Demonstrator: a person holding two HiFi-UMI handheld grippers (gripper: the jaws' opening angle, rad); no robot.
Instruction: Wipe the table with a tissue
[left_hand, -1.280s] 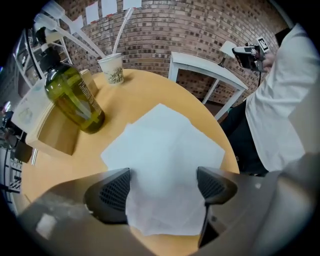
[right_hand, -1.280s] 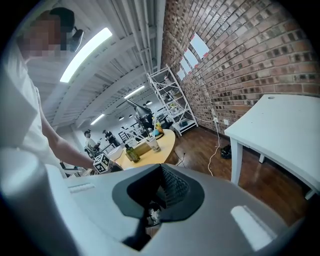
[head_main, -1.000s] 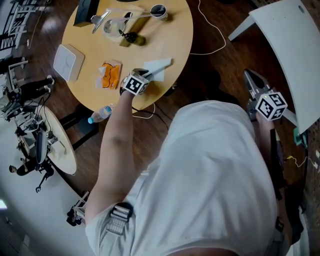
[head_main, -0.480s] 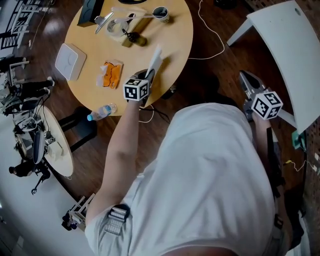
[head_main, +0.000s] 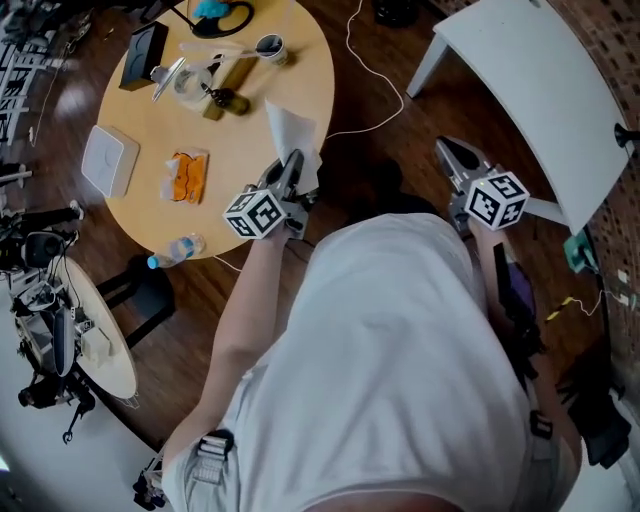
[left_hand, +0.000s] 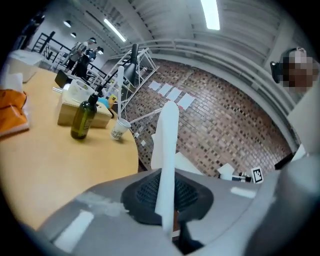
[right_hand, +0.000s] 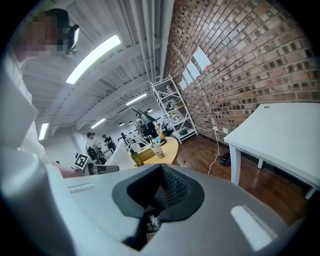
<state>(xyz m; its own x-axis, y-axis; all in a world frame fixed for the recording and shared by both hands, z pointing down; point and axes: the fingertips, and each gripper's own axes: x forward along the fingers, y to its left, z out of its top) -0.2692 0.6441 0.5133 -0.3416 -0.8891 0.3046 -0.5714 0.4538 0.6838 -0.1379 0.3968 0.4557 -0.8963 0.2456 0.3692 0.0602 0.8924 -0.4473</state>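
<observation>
Left jaws: my left gripper (left_hand: 167, 200) is clamped on the lower edge of the tissue (left_hand: 167, 150), pads tight on the paper.
Right jaws: my right gripper (right_hand: 160, 195) is closed with nothing between the pads, well off to the side over the floor.
Tissue: a thin white sheet standing up from my left jaws, in the air by the near edge of the bench (left_hand: 60, 165), not on the wood.
Handling: I judge it very light, limp and easily torn; it will flop and fold when pressed.
Hold: an edge pinch suits carrying; for wiping I'd want more paper bunched under the pads.
Obstacles: green bottle (left_hand: 82, 117) and paper cup (left_hand: 118, 130) stand at the far side.
</observation>
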